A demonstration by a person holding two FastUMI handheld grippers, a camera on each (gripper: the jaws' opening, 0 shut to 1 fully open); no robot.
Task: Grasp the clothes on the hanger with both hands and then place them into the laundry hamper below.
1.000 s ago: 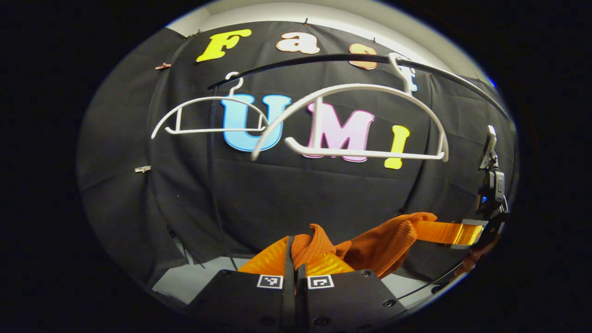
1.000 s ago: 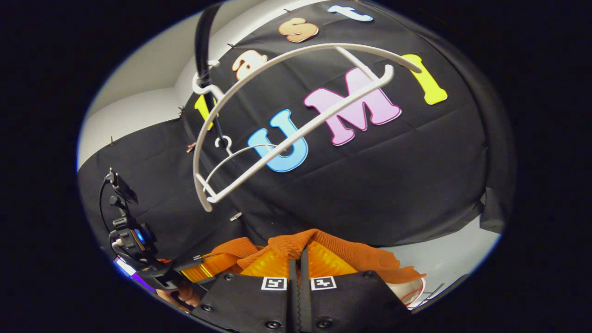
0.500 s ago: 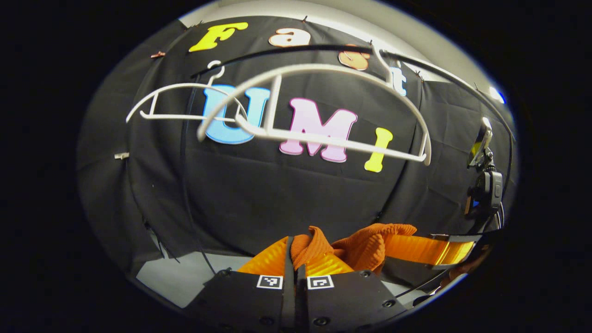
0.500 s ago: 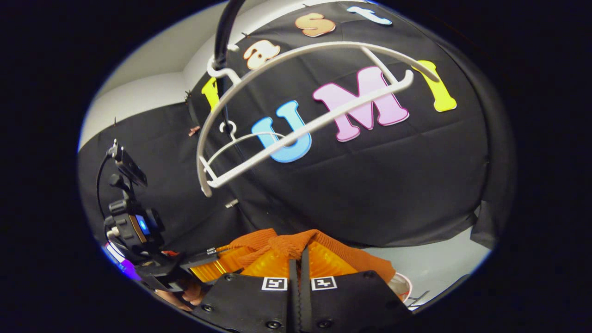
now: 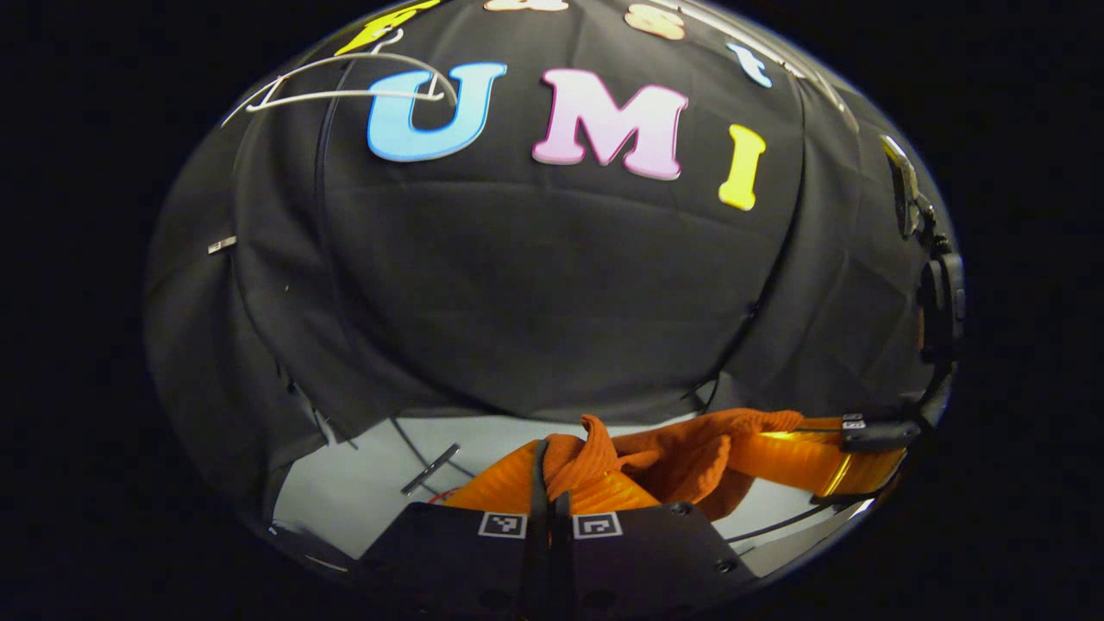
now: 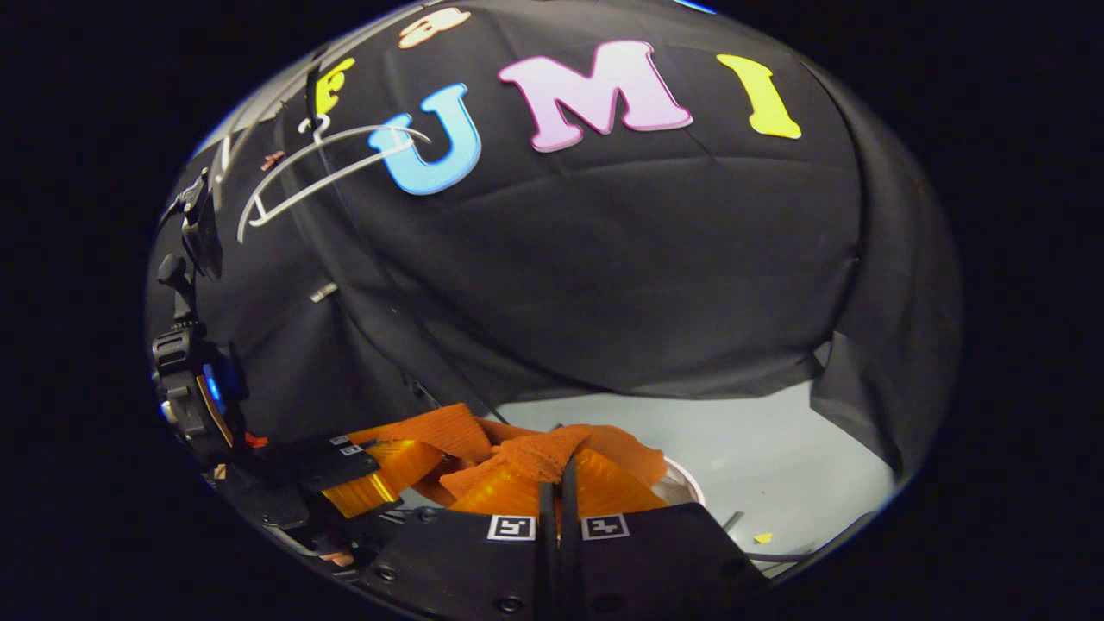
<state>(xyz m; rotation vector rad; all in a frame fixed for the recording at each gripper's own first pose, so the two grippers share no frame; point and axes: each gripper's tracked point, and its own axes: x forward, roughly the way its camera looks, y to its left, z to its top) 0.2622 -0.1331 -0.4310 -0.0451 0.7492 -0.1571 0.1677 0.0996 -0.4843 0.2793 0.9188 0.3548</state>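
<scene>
An orange knit garment is stretched between my two grippers, off the hangers. In the left gripper view, my left gripper is shut on one bunched edge of it, and the right gripper pinches the other end at the far right. In the right gripper view, my right gripper is shut on the garment, with the left gripper holding it at the lower left. A curved white rim with a red line, probably the hamper, peeks out just behind the garment, mostly hidden.
An empty white hanger hangs high at the upper left, also the white hanger in the right gripper view. Pale grey floor lies below the black cloth wall. A thin metal strip and a yellow scrap lie on it.
Both grippers have dropped with the garment still held. The rail and hangers slid up in both views, and the nearer big hanger has left them. More floor shows.
</scene>
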